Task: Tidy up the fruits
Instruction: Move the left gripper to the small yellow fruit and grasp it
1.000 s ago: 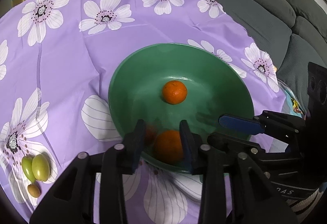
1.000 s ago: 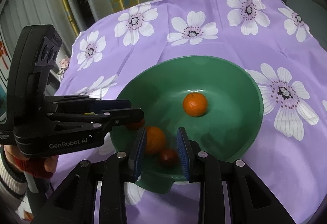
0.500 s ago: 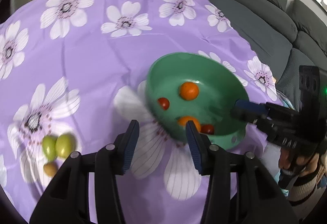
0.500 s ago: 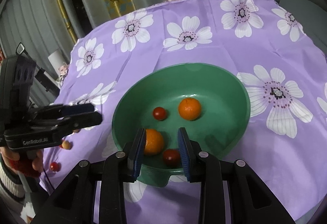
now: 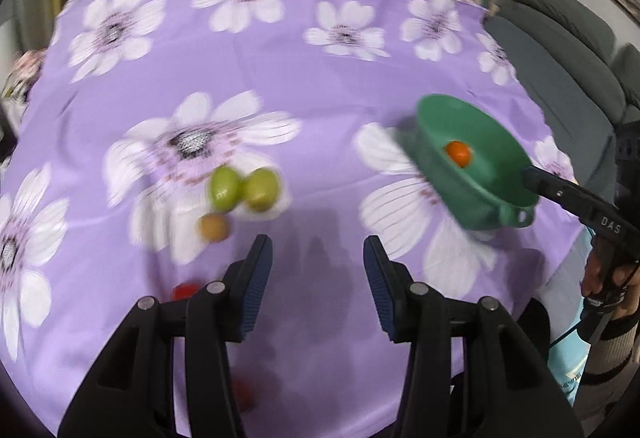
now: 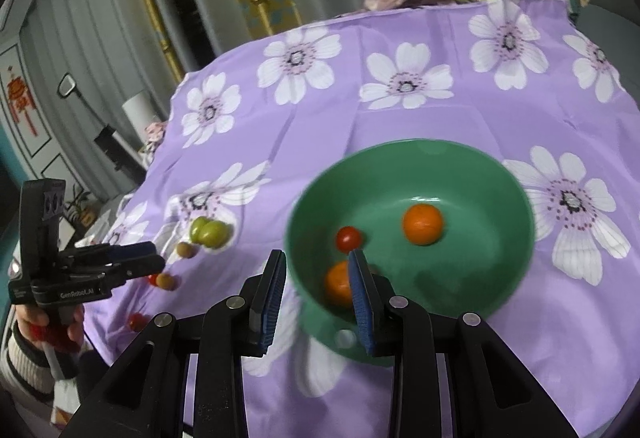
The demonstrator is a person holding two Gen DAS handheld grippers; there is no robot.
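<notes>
Left gripper (image 5: pixel 318 270) jaws apart over bare cloth (image 5: pixel 320 86) — right gripper (image 6: pixel 316 280) clamped on green bowl (image 6: pixel 500 174) rim.

A thin purple cloth (image 6: pixel 320 126) printed with white flowers covers the table, lightly creased. The green bowl (image 6: pixel 500 278) looks like smooth plastic with a dull sheen. Both oranges (image 6: pixel 422 224) are matt; the green fruits (image 5: pixel 244 188) and red tomato (image 6: pixel 348 238) are glossy.
</notes>
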